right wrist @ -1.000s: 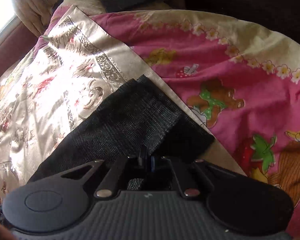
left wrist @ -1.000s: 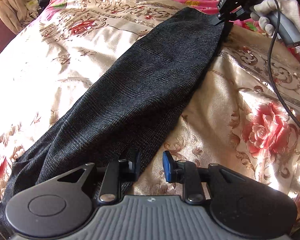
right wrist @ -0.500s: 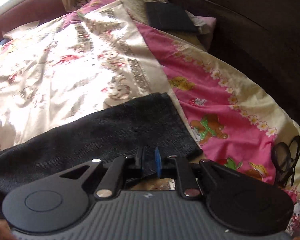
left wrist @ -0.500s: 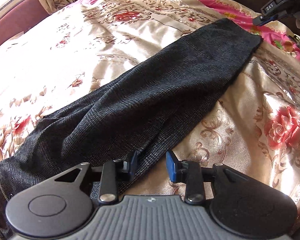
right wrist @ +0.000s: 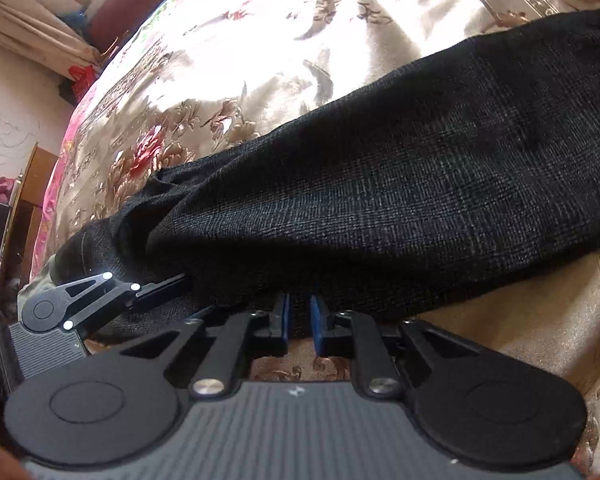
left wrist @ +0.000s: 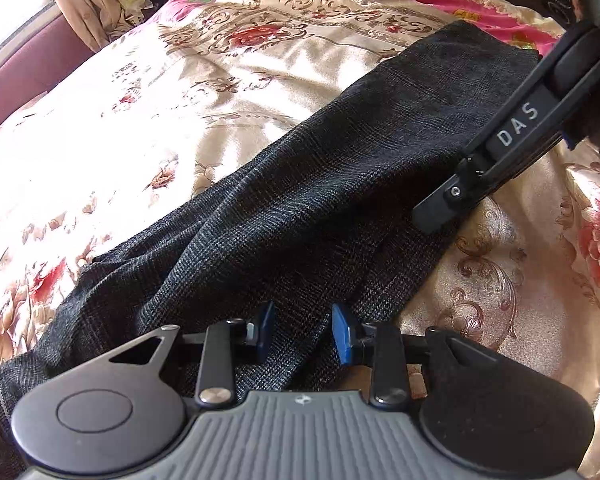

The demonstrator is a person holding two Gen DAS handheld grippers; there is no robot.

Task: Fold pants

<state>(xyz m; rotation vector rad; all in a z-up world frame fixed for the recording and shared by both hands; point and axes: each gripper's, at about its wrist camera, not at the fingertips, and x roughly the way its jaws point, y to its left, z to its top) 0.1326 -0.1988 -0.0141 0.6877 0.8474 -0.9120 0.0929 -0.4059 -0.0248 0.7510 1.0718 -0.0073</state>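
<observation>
Dark grey checked pants (left wrist: 340,184) lie stretched slantwise across a floral bedspread (left wrist: 180,120). My left gripper (left wrist: 304,332) hovers over the near edge of the pants, open, with cloth below the gap and not pinched. In that view the right gripper (left wrist: 440,208) comes in from the right, its tip at the same edge further along the leg. In the right wrist view the pants (right wrist: 380,200) fill the middle. My right gripper (right wrist: 301,318) stands a narrow gap open at their near edge. The left gripper (right wrist: 176,282) shows at the left, its tips against the cloth.
A pink cartoon-print quilt (left wrist: 440,0) lies beyond the hem end. Curtains (left wrist: 80,8) and a dark red bed frame (left wrist: 32,68) run along the far side. Wooden furniture (right wrist: 28,184) stands past the bed's end. Bare bedspread (right wrist: 260,40) spreads beyond the pants.
The right gripper let go of the hem, then swung along the leg towards the left gripper. The left gripper shifted onto the pants' edge with its jaws slightly wider.
</observation>
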